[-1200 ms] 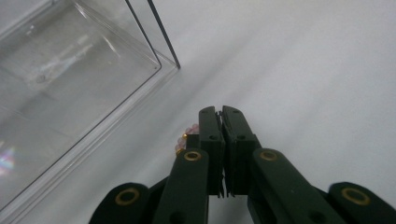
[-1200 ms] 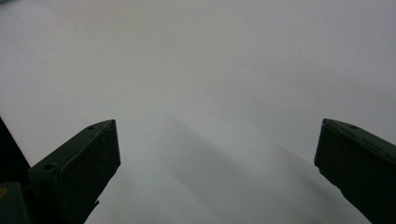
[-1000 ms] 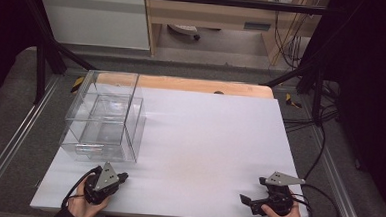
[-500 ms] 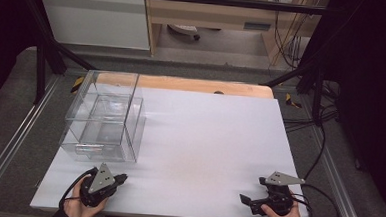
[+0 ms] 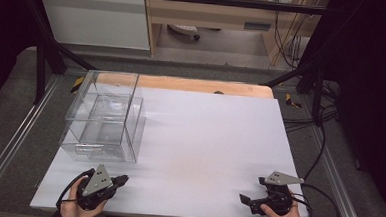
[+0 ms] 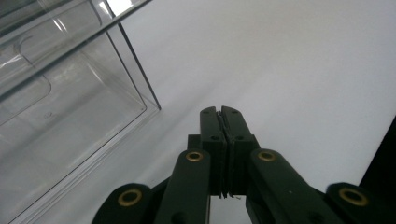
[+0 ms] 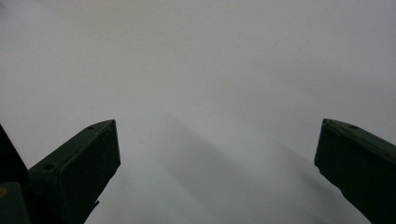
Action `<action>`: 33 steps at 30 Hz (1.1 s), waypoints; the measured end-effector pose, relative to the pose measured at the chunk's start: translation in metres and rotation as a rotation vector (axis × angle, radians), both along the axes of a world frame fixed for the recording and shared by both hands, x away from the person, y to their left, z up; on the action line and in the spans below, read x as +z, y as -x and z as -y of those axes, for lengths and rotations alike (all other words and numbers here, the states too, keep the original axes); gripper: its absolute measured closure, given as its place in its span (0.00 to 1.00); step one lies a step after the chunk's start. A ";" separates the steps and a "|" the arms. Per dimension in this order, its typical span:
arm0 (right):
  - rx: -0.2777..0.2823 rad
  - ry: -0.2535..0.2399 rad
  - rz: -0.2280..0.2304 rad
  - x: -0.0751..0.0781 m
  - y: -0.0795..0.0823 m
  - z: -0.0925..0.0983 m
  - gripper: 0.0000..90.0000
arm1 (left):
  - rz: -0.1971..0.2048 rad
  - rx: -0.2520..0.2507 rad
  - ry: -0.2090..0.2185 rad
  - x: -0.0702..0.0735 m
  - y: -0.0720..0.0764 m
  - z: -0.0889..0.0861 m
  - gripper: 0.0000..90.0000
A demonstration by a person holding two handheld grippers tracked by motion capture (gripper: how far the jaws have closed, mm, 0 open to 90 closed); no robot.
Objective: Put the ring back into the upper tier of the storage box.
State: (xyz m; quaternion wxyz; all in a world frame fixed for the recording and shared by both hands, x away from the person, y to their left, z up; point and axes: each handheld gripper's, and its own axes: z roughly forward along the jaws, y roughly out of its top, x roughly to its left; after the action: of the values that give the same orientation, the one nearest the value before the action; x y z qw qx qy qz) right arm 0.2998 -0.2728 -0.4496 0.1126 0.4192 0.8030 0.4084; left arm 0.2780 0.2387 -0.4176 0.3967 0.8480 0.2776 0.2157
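Hovering at the table's [image 5: 204, 139] near-left corner, the left gripper [image 5: 119, 180], jaws pressed together and empty, points toward the clear plastic box [image 5: 105, 116] just beyond.

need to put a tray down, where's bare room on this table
The white table is bare from the clear box across to the right edge, and between the left gripper and the right gripper. Only the far-left corner, taken by the box, is crowded.
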 end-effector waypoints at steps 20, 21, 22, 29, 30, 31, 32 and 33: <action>-0.004 0.003 -0.005 -0.001 -0.002 -0.001 0.01 | 0.006 -0.063 0.101 0.036 0.010 0.008 0.98; -0.004 0.003 -0.005 0.000 -0.002 -0.001 0.01 | 0.007 -0.065 0.102 0.037 0.009 0.008 0.98; -0.004 0.004 -0.005 0.000 -0.002 -0.001 0.01 | 0.011 -0.064 0.108 0.039 0.009 0.009 0.98; -0.004 0.005 -0.002 0.000 -0.002 0.000 0.01 | 0.034 -0.078 0.130 0.060 0.008 0.014 0.98; -0.004 0.005 -0.002 0.000 -0.002 0.000 0.01 | 0.039 -0.079 0.132 0.064 0.008 0.014 0.98; -0.003 0.005 -0.002 0.000 -0.002 0.000 0.01 | 0.043 -0.079 0.134 0.067 0.007 0.014 0.98; -0.004 0.005 -0.002 0.000 -0.002 0.000 0.01 | 0.045 -0.080 0.139 0.071 0.006 0.015 0.98; -0.004 0.006 -0.002 0.000 -0.002 0.000 0.01 | 0.047 -0.081 0.142 0.075 0.006 0.015 0.98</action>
State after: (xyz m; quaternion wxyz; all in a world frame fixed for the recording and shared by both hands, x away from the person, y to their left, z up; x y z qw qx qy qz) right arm 0.3016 -0.2727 -0.4498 0.1138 0.4208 0.8035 0.4054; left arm 0.2722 0.2241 -0.3428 0.4708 0.8229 0.2481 0.1991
